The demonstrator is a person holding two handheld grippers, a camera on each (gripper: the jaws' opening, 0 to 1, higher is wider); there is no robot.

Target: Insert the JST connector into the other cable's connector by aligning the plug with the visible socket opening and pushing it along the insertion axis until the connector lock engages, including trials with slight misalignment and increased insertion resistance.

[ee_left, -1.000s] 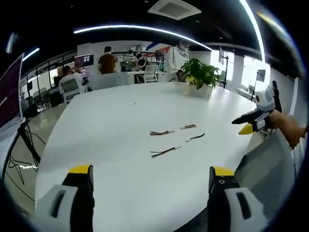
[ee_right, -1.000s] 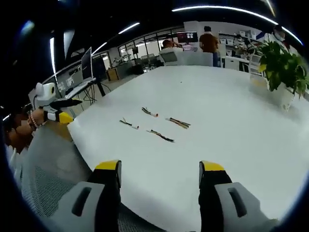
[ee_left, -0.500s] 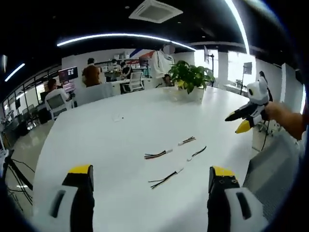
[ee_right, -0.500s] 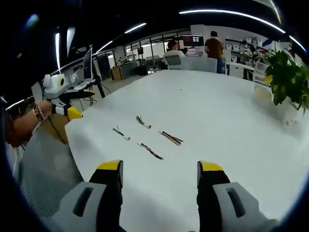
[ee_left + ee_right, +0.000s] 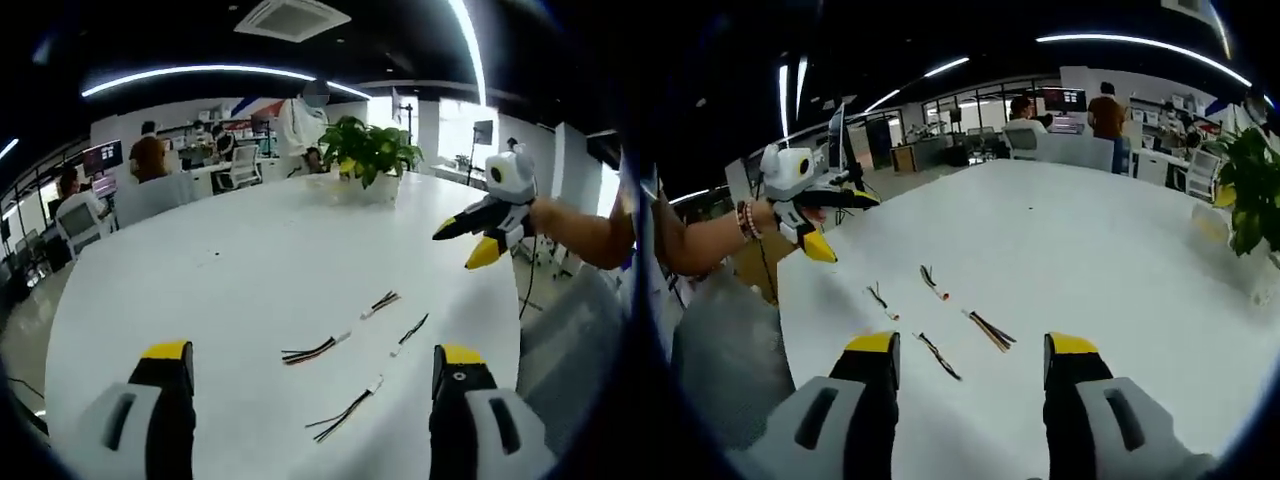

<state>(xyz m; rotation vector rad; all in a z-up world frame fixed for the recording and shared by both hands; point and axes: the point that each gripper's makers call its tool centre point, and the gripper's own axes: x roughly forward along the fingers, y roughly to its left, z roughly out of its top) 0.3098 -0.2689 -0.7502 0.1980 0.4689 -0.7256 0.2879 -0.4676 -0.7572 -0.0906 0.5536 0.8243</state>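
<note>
Four short cables lie loose on the big white table [image 5: 200, 300], well apart from both tools. Left gripper [image 5: 310, 365] hovers over the near edge, jaws spread wide, nothing held; right gripper [image 5: 970, 345] likewise gapes empty (each framing the wires, presumably lining up a pick). Smallest now: the JST connector [image 5: 375, 383] tips the nearest cable [image 5: 345, 412], its mate's cable [image 5: 315, 349] just beyond, unplugged.

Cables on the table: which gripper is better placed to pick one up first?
Probably left: in its view the nearest cable lies just ahead between the open left gripper jaws; the right gripper hovers beyond.
</note>
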